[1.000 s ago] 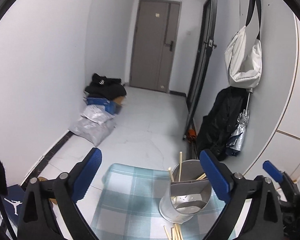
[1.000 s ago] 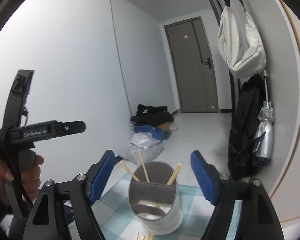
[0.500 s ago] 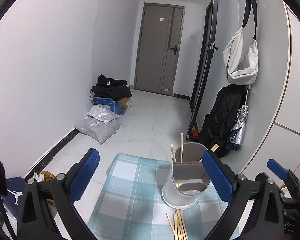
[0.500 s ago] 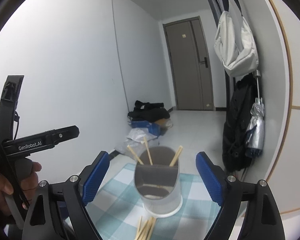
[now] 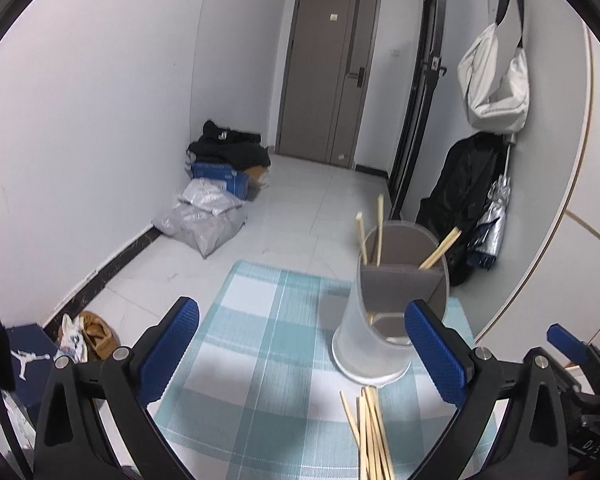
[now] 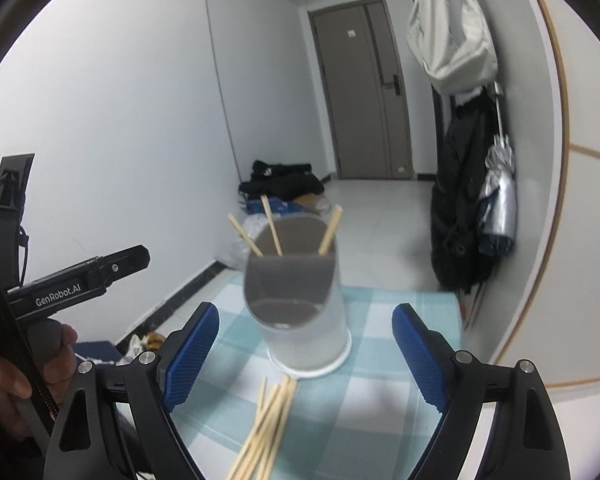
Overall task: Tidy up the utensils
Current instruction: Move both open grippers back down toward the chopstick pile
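Note:
A frosted white utensil holder (image 5: 384,320) with a grey divider stands on a blue checked cloth (image 5: 268,344). Three wooden chopsticks (image 5: 379,232) stand in its back compartment. A bundle of several loose chopsticks (image 5: 370,436) lies on the cloth just in front of it. My left gripper (image 5: 304,348) is open and empty, above the cloth, left of the holder. In the right wrist view the holder (image 6: 300,312) and loose chopsticks (image 6: 268,424) lie ahead of my right gripper (image 6: 306,356), which is open and empty.
The cloth covers a small table (image 6: 400,420) with its far edge just behind the holder. The right gripper's tip (image 5: 568,344) shows at the right of the left wrist view. Bags and boxes (image 5: 212,212) lie on the floor; coats and an umbrella (image 5: 496,216) hang at the right wall.
Both grippers have pulled back and tilted down, so the holder looks farther off and the loose chopsticks on the cloth have come into view. Both stay open.

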